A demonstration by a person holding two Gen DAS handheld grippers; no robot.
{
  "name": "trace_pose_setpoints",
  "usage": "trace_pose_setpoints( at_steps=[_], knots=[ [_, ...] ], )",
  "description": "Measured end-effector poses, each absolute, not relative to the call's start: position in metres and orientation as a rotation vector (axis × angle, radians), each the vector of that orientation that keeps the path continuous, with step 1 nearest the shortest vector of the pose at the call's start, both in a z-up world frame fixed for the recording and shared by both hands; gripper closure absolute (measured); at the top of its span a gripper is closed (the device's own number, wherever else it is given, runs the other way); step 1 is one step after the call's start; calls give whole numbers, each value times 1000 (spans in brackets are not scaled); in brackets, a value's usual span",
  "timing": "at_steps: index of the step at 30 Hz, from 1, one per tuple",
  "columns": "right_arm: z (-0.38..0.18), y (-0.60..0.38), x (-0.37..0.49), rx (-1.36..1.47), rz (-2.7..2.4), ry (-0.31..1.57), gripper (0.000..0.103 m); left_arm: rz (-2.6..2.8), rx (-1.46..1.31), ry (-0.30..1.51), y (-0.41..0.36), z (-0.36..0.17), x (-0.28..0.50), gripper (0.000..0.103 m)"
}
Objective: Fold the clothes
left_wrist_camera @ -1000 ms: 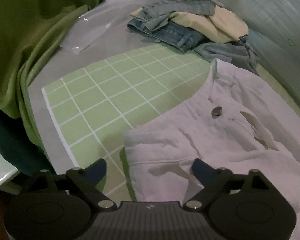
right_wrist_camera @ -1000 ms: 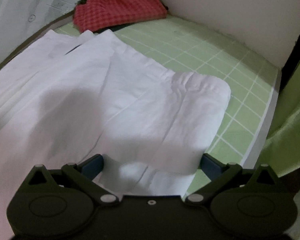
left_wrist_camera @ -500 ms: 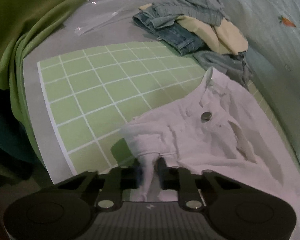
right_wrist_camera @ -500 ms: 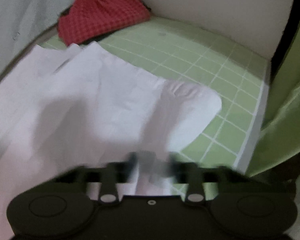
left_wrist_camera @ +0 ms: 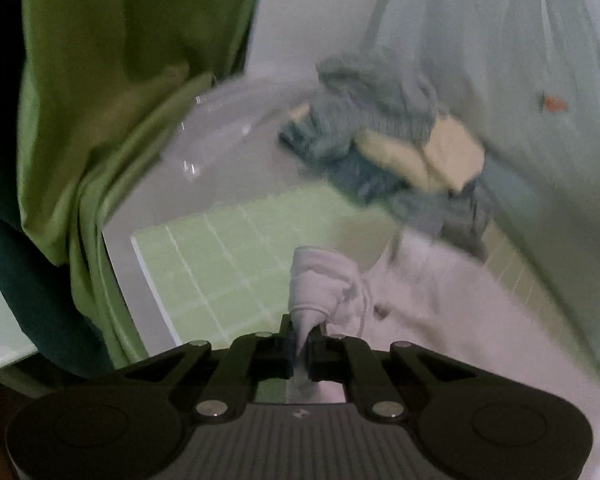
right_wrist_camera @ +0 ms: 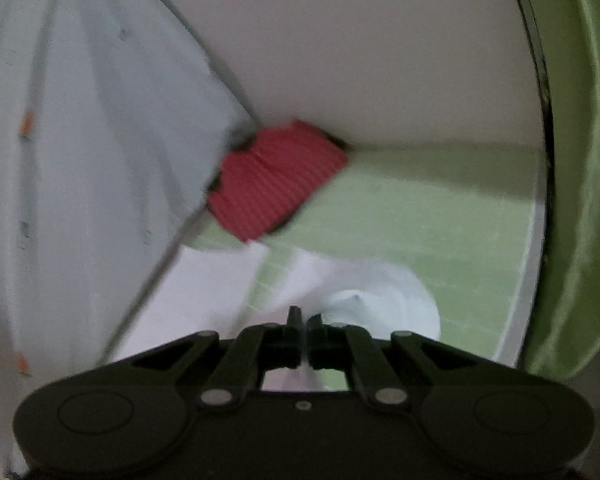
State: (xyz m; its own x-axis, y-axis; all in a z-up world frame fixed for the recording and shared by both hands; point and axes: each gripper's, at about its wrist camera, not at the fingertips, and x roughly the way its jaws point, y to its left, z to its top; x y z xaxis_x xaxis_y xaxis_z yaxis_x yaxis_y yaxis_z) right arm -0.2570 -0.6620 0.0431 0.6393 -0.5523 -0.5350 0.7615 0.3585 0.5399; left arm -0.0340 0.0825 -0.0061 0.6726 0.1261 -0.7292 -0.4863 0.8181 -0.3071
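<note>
A: What does the left gripper [left_wrist_camera: 300,336] hold?
B: Its jaws are pinched on a bunched fold of the white cotton trousers [left_wrist_camera: 440,320], lifted over the green mat with white grid lines [left_wrist_camera: 204,256].
A: And the right gripper [right_wrist_camera: 303,326]?
B: Closed too, on the white cloth at the other end.
A: Farther back?
B: A pile of grey, blue and cream clothes [left_wrist_camera: 388,152]; on the right side, a folded red ribbed garment [right_wrist_camera: 276,184] by the wall.

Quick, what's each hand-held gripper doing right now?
Left hand-held gripper: closed, pinching the waist end of the white trousers.
Right hand-held gripper: closed, pinching the white trousers' leg end.
</note>
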Motion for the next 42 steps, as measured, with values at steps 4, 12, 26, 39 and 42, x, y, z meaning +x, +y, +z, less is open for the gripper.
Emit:
trace_pose_setpoints(
  at_steps=[4, 12, 26, 39, 42],
  knots=[
    [97, -647, -247, 755, -752, 164, 100, 351, -497, 655, 82, 43, -33, 96],
    [149, -646, -203, 589, -658, 21, 100, 327, -500, 550, 67, 74, -3, 96],
    [109, -697, -86, 643, -628, 123, 100, 353, -537, 590, 33, 51, 67, 96],
    [62, -731, 64, 577, -632, 336, 100, 436, -524, 681, 5, 3, 158, 96],
    [47, -735, 93, 547, -630, 388, 100, 457, -541, 707, 8, -12, 176, 96]
  ],
)
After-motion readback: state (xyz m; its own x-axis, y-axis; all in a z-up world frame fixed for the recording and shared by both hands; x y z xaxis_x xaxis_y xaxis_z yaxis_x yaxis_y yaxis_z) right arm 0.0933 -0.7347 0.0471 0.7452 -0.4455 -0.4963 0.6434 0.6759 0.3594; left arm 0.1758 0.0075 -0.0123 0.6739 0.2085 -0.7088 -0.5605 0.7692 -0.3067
